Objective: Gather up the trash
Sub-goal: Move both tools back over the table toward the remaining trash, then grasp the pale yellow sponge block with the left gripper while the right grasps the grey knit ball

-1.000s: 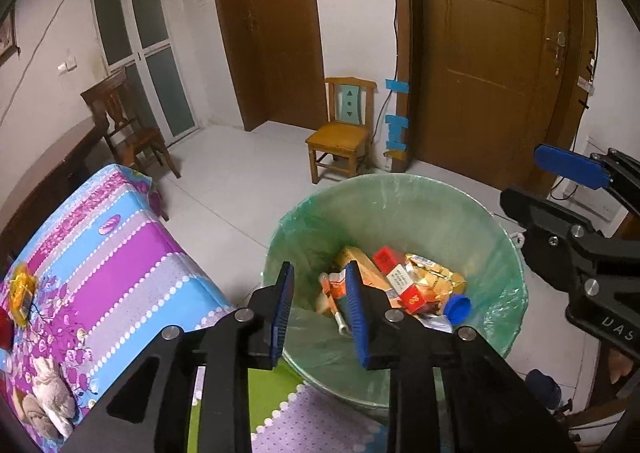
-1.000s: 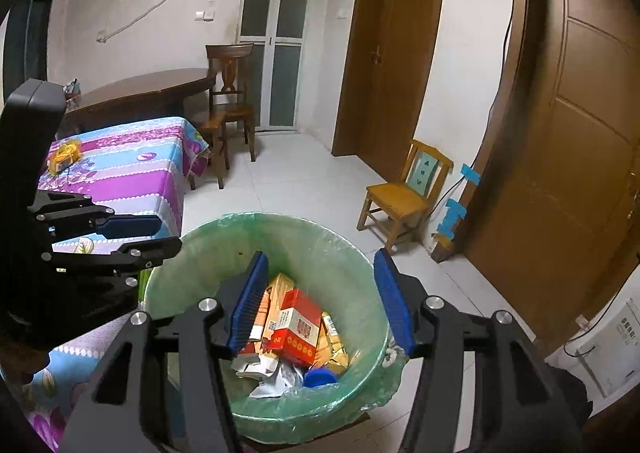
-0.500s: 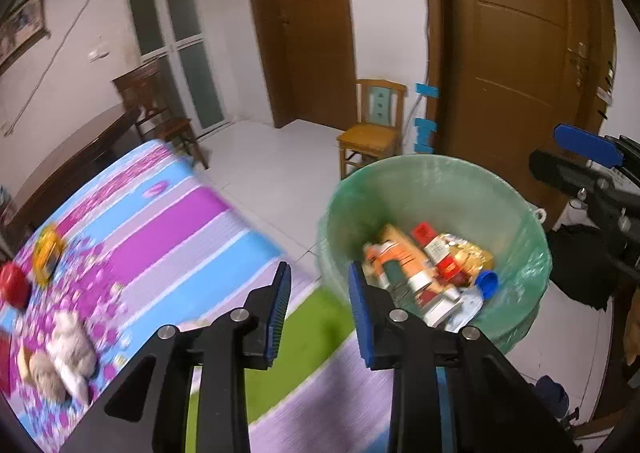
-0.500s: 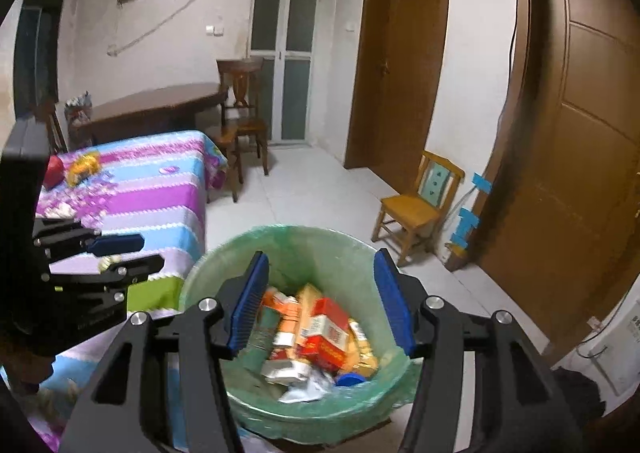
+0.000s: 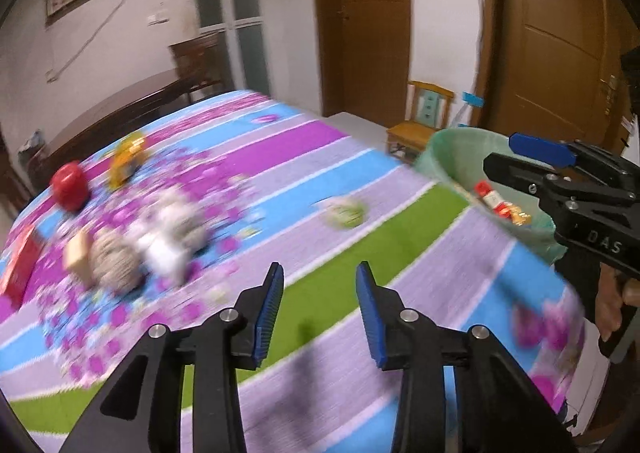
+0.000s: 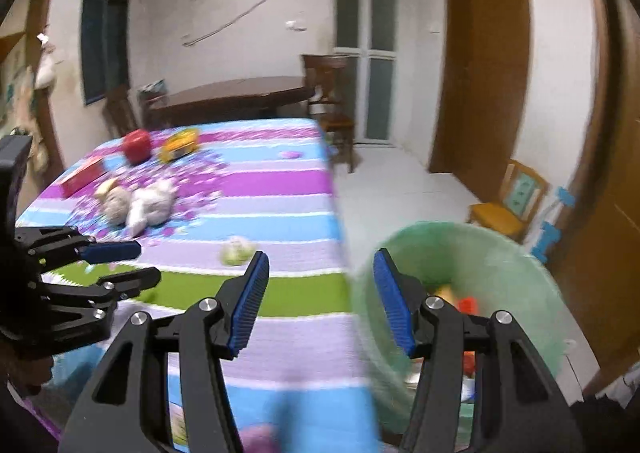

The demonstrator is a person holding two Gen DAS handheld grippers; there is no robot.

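A crumpled pale green-white ball of trash (image 5: 346, 213) lies on the striped tablecloth (image 5: 280, 157); it also shows in the right wrist view (image 6: 236, 250). My left gripper (image 5: 319, 311) is open and empty above the cloth's green stripe, short of the ball. My right gripper (image 6: 320, 301) is open and empty over the table's right edge, beside the green-lined trash bin (image 6: 500, 253). The bin (image 5: 460, 149) holds several packets and boxes. Both views are motion-blurred.
On the cloth lie a plush toy (image 5: 160, 237), a red round object (image 5: 70, 185), a yellow toy (image 5: 126, 157) and a red box (image 6: 82, 175). A small wooden chair (image 6: 516, 201), a dark table (image 6: 236, 93) and doors stand behind.
Both grippers have swung left from over the bin to over the table. The left jaws have widened. The trash ball has come into view.
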